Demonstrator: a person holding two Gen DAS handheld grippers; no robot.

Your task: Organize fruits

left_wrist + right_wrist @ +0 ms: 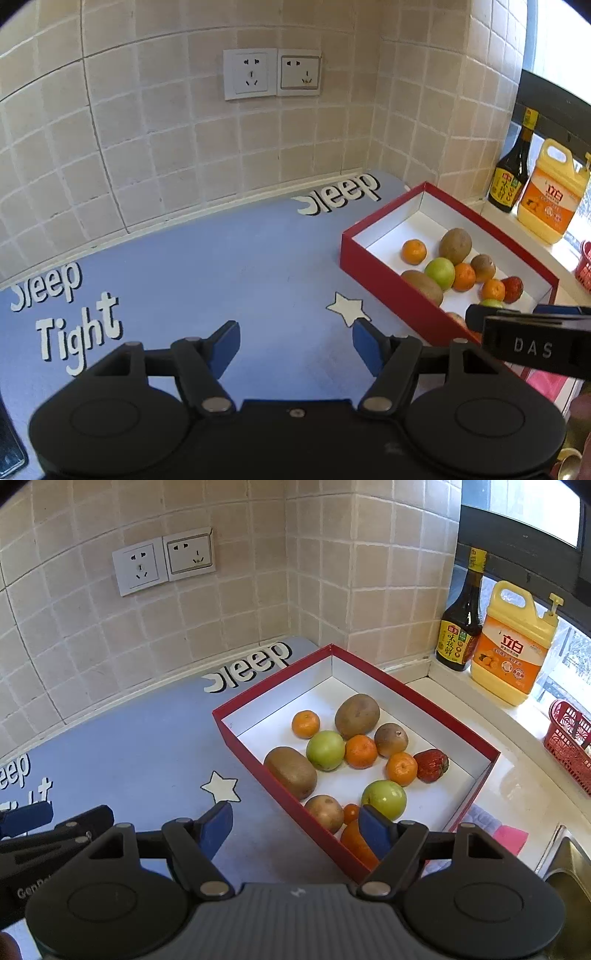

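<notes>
A red box [258, 771] with a white inside sits on a blue mat [147, 753]; it also shows in the left wrist view [369, 273]. In it lie several fruits: kiwis [357, 715], green apples [325, 750], small oranges [306, 723] and a red fruit [430, 765]. My right gripper [295, 829] is open and empty, above the box's near left wall. My left gripper [295, 345] is open and empty over the bare mat [221, 280], left of the box.
A tiled wall with two sockets [271, 73] runs behind the mat. A dark sauce bottle [461, 624] and a yellow detergent jug [511, 646] stand on the sill. A red basket [570, 738] sits at the right. A sink edge [569, 864] is at the lower right.
</notes>
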